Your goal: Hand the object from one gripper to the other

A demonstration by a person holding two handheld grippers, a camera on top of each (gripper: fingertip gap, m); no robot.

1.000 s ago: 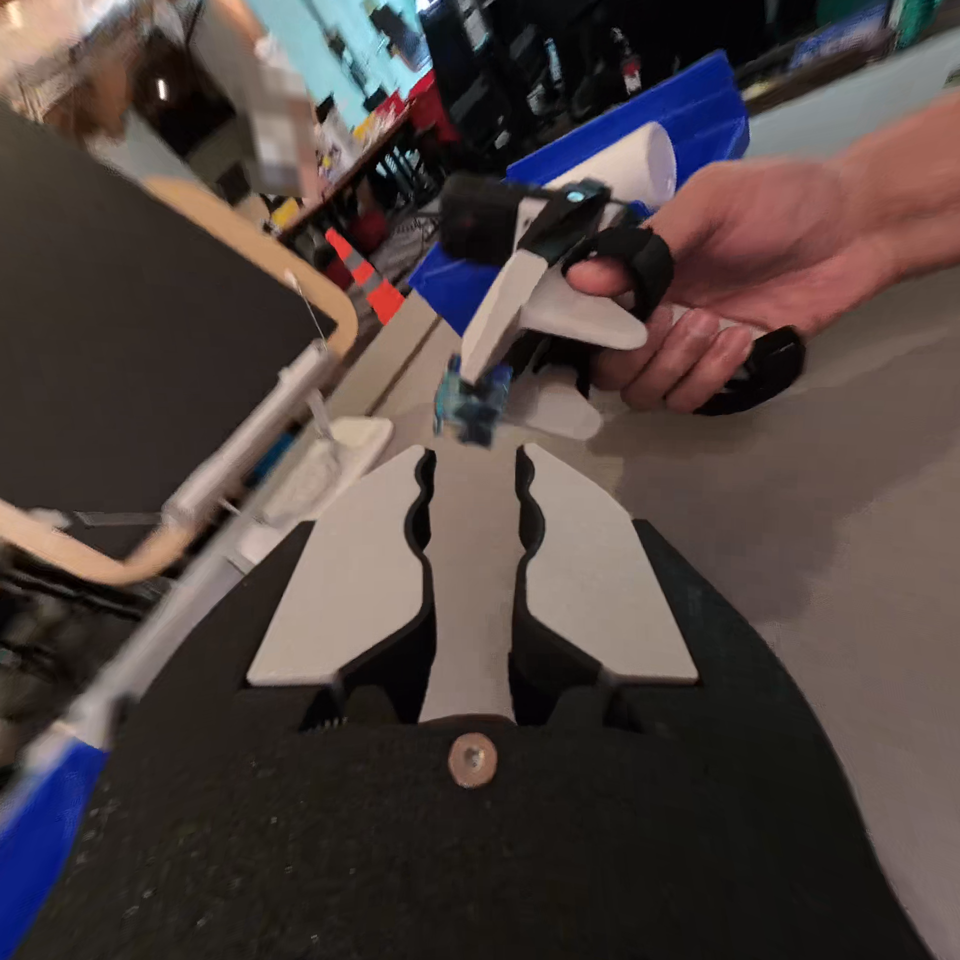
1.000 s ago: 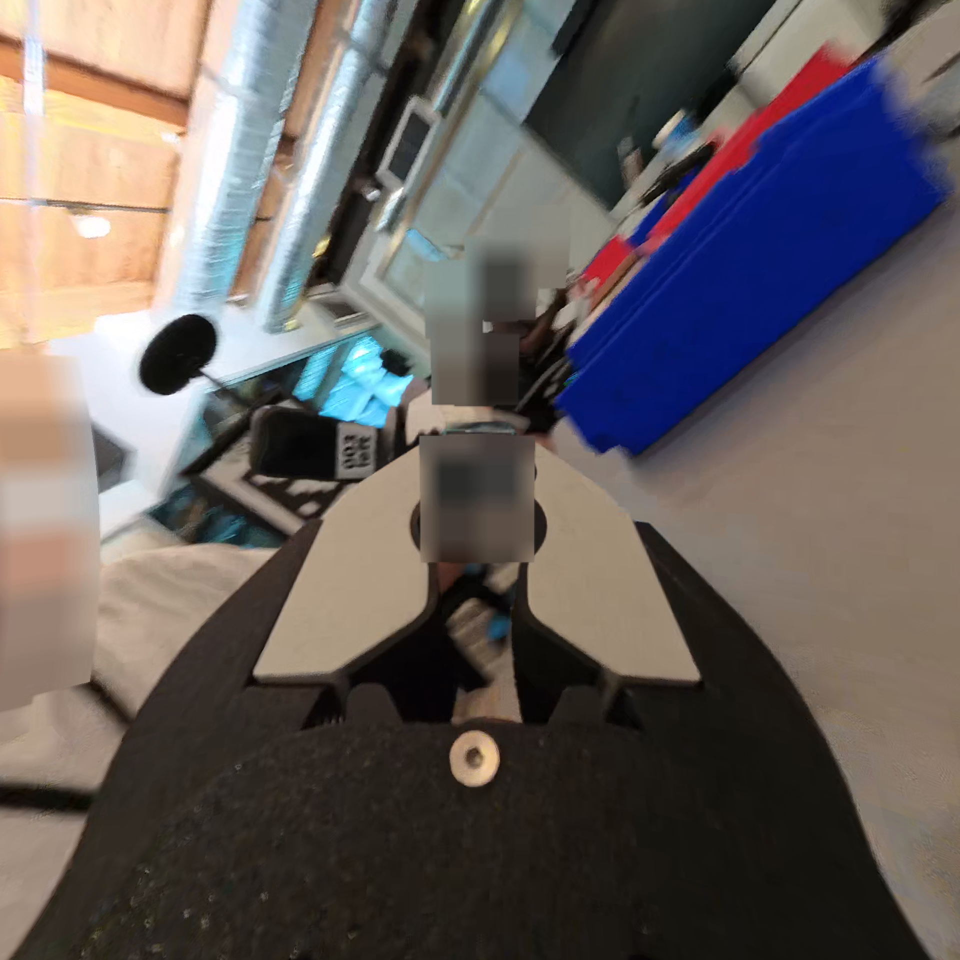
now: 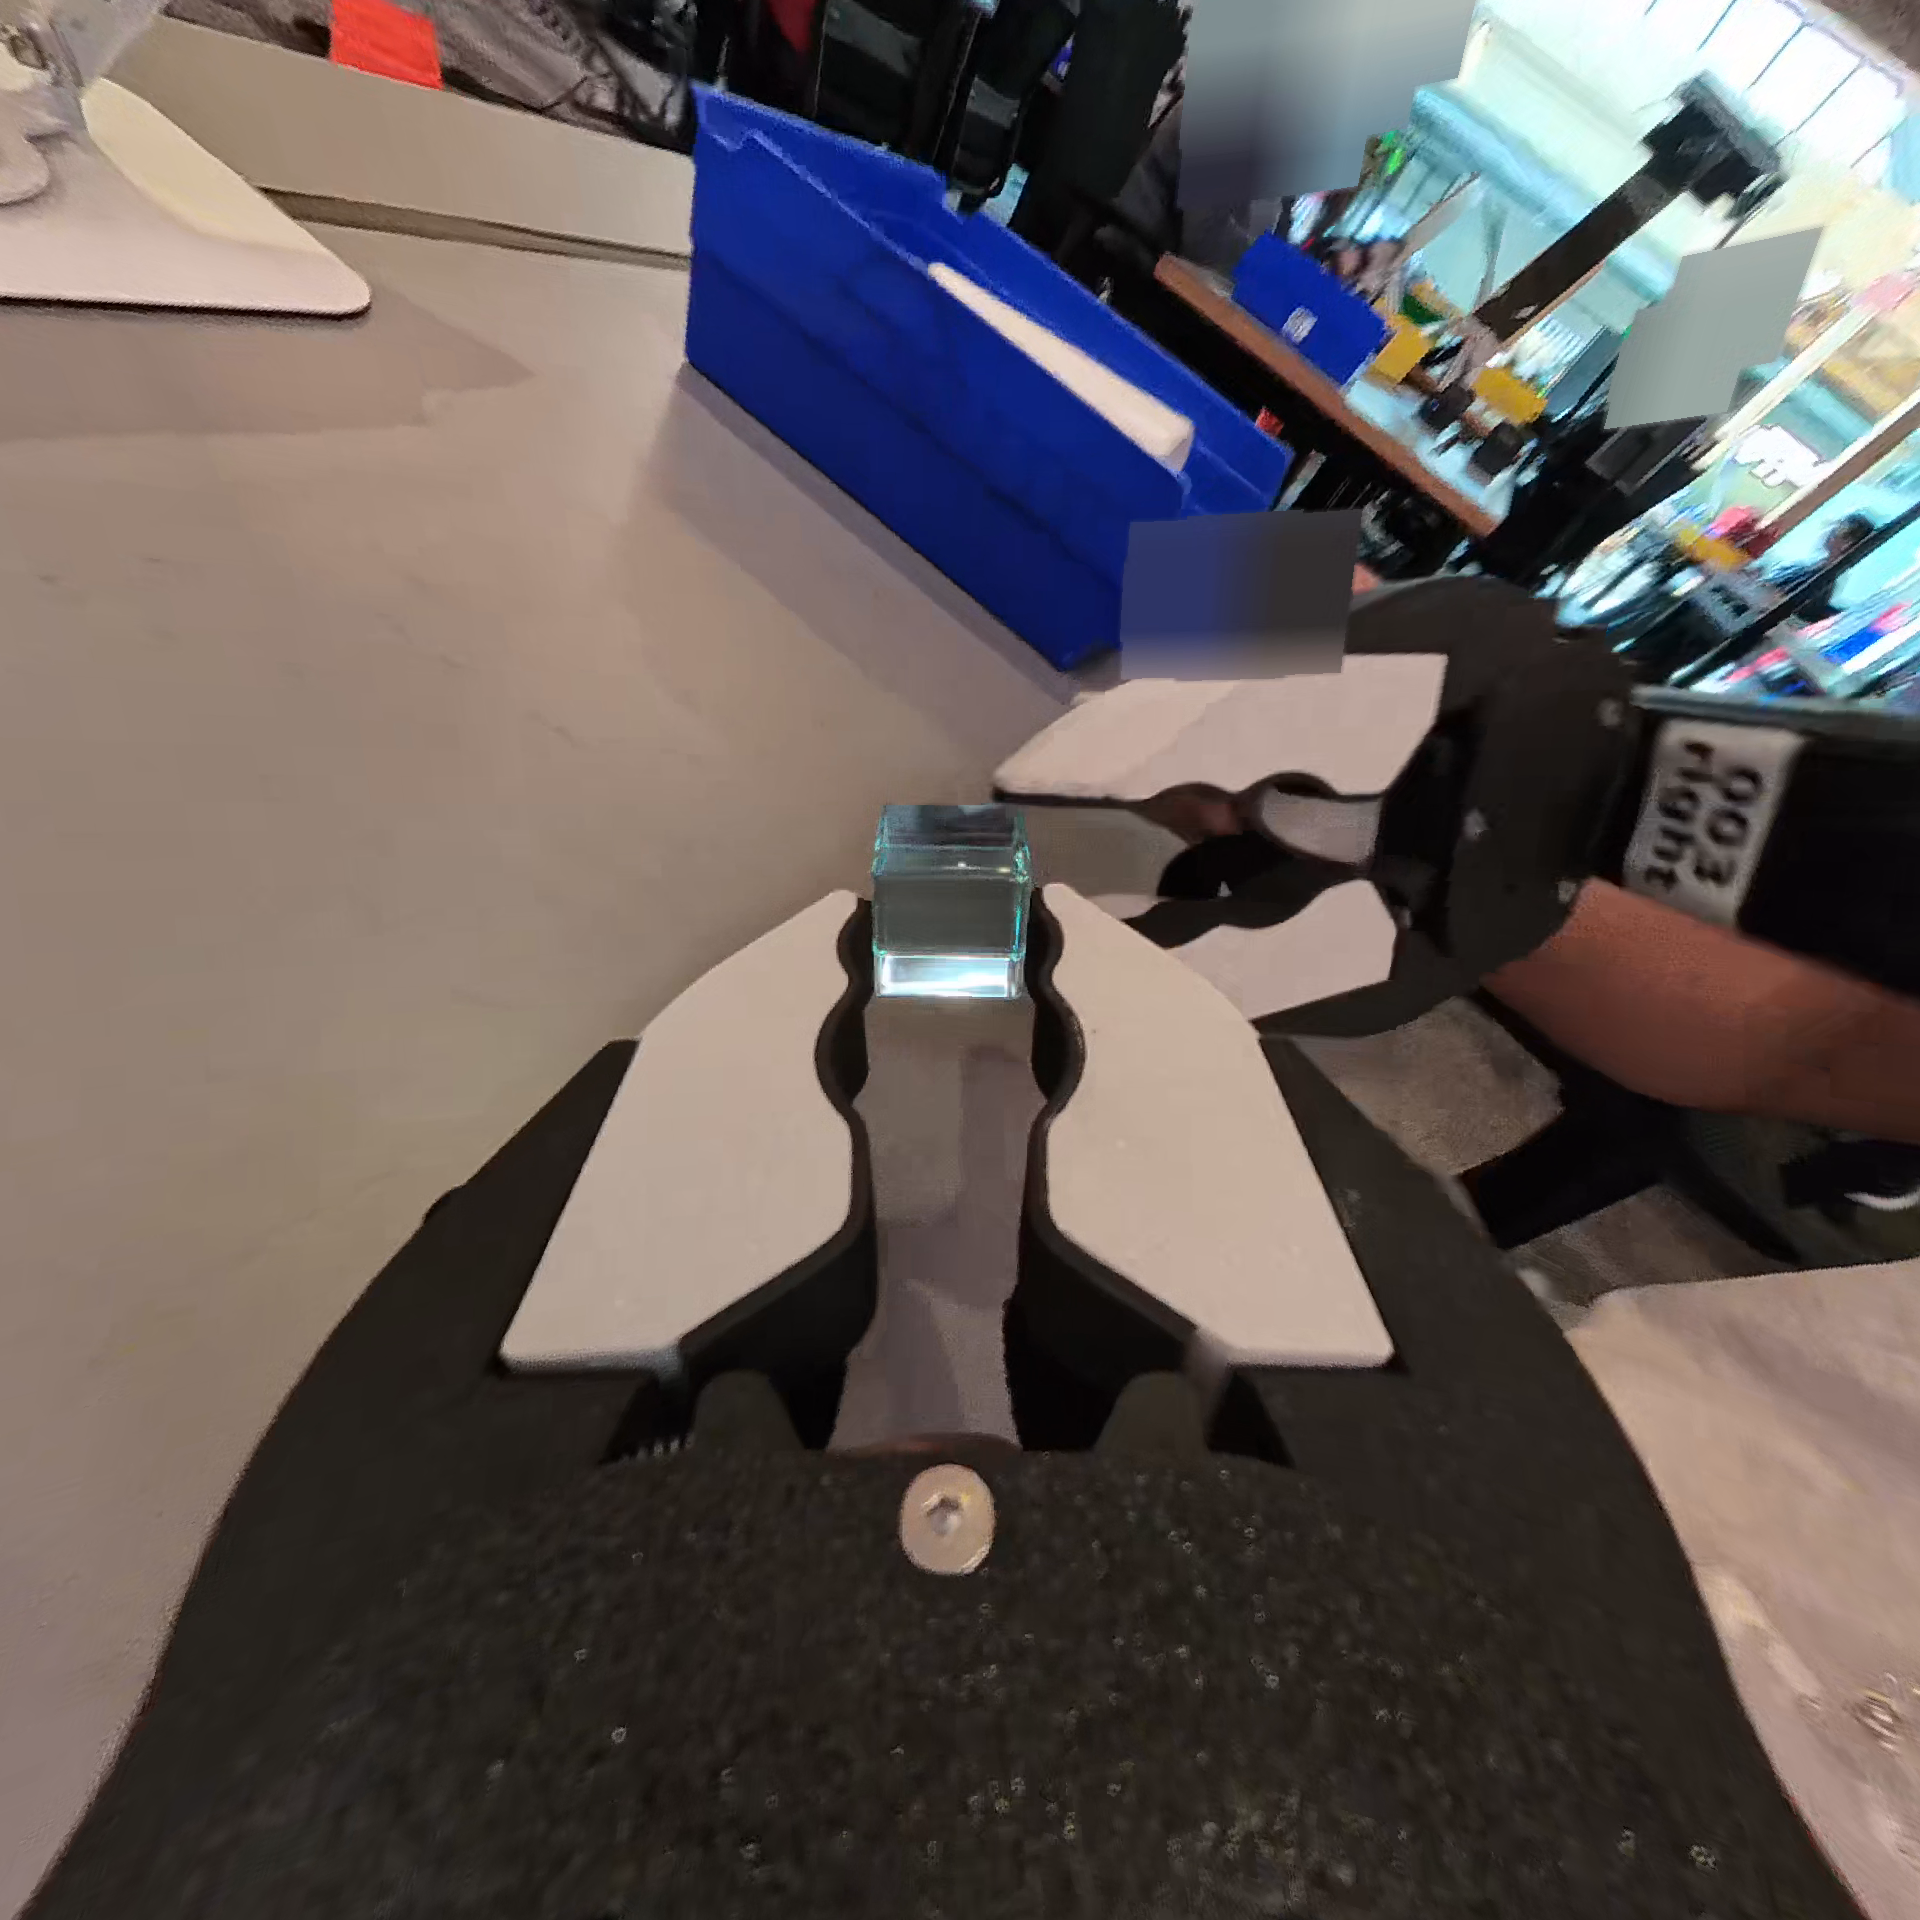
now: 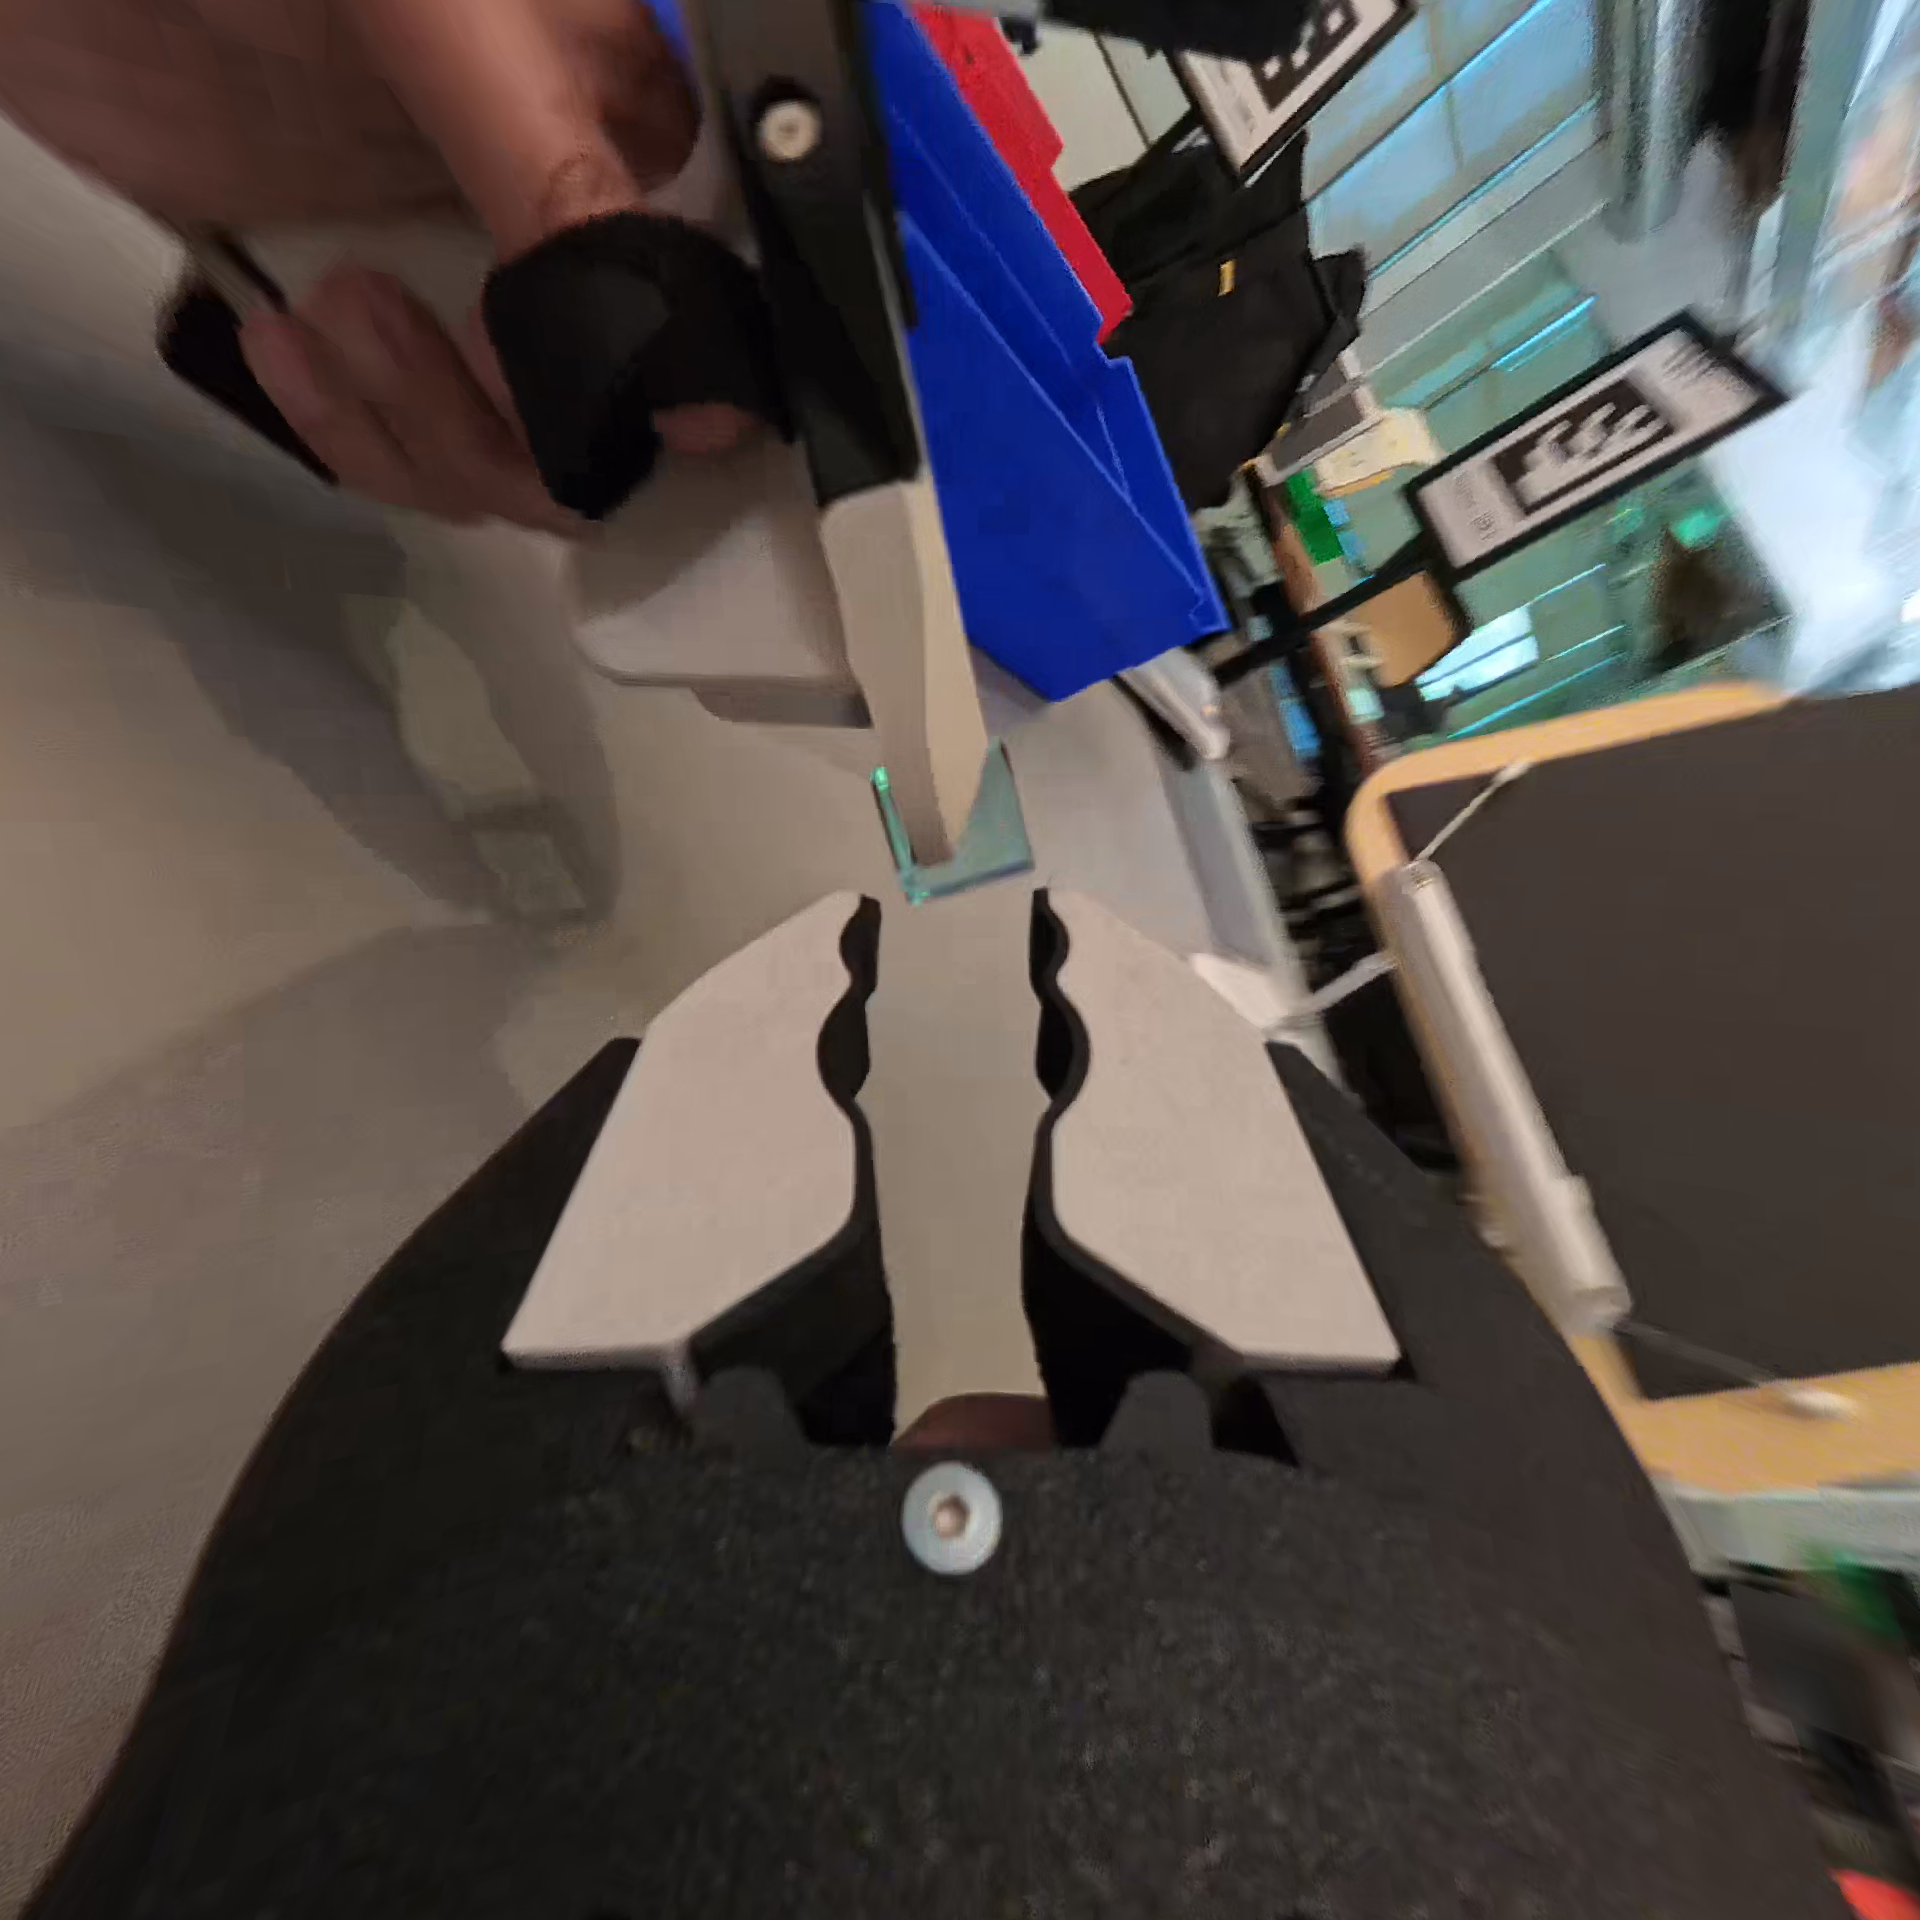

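Note:
A clear glass cube (image 3: pixel 951 914) sits clamped between the fingertips of my left gripper (image 3: pixel 951 940), held above the grey table (image 3: pixel 416 727). My right gripper (image 3: pixel 1070 847) comes in from the right, turned on its side, jaws apart and empty, its tips just right of the cube. In the right wrist view my right gripper (image 4: pixel 956 914) is open, and the cube (image 4: pixel 987 836) hangs just beyond its tips, at the end of the left gripper (image 4: pixel 930 821). A hand (image 4: pixel 416 343) holds the left gripper's handle.
A blue bin (image 3: pixel 935 436) holding a white roll (image 3: pixel 1060 364) stands on the table behind the grippers. A white pad (image 3: pixel 156 239) lies at far left. A black board with a wooden rim (image 4: pixel 1662 1039) stands close on the right of the right wrist view.
The cube was in the right gripper with the left gripper empty. Now the left gripper holds it and the right gripper has let go and drawn back a little.

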